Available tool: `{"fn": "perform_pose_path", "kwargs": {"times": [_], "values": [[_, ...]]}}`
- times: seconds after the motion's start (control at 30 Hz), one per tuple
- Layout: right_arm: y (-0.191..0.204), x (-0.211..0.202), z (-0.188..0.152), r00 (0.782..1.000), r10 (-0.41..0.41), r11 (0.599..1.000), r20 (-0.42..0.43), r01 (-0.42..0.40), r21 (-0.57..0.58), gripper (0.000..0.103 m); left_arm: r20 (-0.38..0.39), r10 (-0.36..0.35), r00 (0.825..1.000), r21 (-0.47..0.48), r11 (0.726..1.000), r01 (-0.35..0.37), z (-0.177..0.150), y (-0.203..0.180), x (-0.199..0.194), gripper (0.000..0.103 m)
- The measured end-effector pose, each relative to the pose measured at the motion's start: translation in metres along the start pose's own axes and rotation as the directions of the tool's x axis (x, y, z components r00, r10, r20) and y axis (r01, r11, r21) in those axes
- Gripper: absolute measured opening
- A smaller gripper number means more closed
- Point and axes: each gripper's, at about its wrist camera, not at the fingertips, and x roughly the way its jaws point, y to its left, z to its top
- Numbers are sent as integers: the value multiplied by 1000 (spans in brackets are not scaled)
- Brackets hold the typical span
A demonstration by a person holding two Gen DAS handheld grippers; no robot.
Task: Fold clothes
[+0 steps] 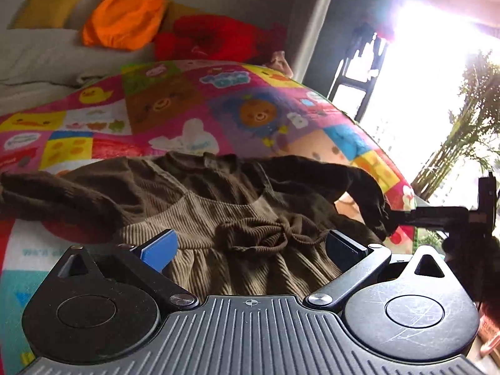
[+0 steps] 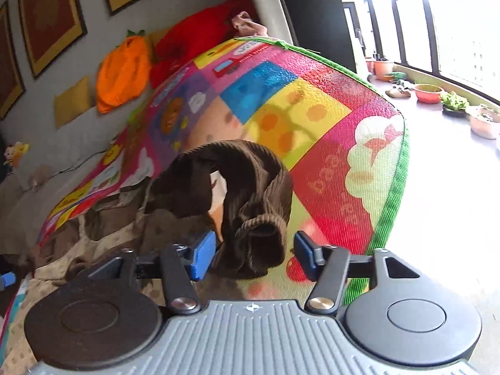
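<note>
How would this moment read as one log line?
task: fold clothes | right gripper: open, brown sleeve between jaws | left gripper: open over dress

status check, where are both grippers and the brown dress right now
Left gripper open above dress bow. Right gripper open, sleeve cuff loose between the pads. Dress on play mat; nothing in the way.

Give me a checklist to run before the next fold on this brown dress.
1. Right gripper grip on the sleeve cuff: not ok. The cuff sits between the pads, but a gap shows beside one.
2. Left gripper free: ok, open and holding nothing.
3. Dress fully on the play mat: cannot tell, the hem is hidden.
4. Other sleeve laid out: ok, stretched sideways.
5. Drawstring bow clear of the left gripper: cannot tell, it lies right between the open fingers.
6. Skirt smooth: not ok, gathered and wrinkled.
</note>
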Motion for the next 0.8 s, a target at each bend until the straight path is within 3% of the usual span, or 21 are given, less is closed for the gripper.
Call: {"fn": "perform_pose_path", "kwargs": {"times": [0.03, 0.13, 0.23, 0.3, 0.47, 0.57, 0.67, 0.77, 0.8], "values": [[1, 6, 7, 1000, -10, 1000, 0, 10, -3, 8, -1, -20, 1000, 2, 1000, 20, -4, 2, 4, 103], [7, -2, 46, 993, -36, 999, 117, 39, -27, 6, -7, -86, 996, -22, 996, 86, -15, 11, 13, 103], [22, -19, 92, 967, -45, 996, 249, 62, -62, 5, -16, -138, 990, -82, 987, 136, -18, 19, 17, 103], [38, -22, 112, 962, -3, 996, 271, 26, -84, 5, -18, -160, 987, -112, 981, 158, -20, 24, 18, 103], [119, 0, 115, 957, 229, 960, 180, -192, -202, 5, -26, -186, 982, -155, 971, 180, -20, 30, 19, 103], [177, 21, 99, 925, 370, 901, 85, -335, -275, 5, -31, -193, 981, -162, 969, 186, -20, 31, 20, 103], [222, 35, 84, 888, 459, 840, 3, -433, -327, 7, -39, -191, 981, -163, 970, 182, -20, 31, 20, 103], [234, 33, 76, 870, 494, 809, -9, -463, -362, 22, -47, -187, 981, -171, 969, 176, -20, 32, 21, 103], [232, 29, 76, 866, 500, 805, 3, -464, -368, 34, -53, -185, 981, -175, 969, 173, -20, 32, 22, 103]]}}
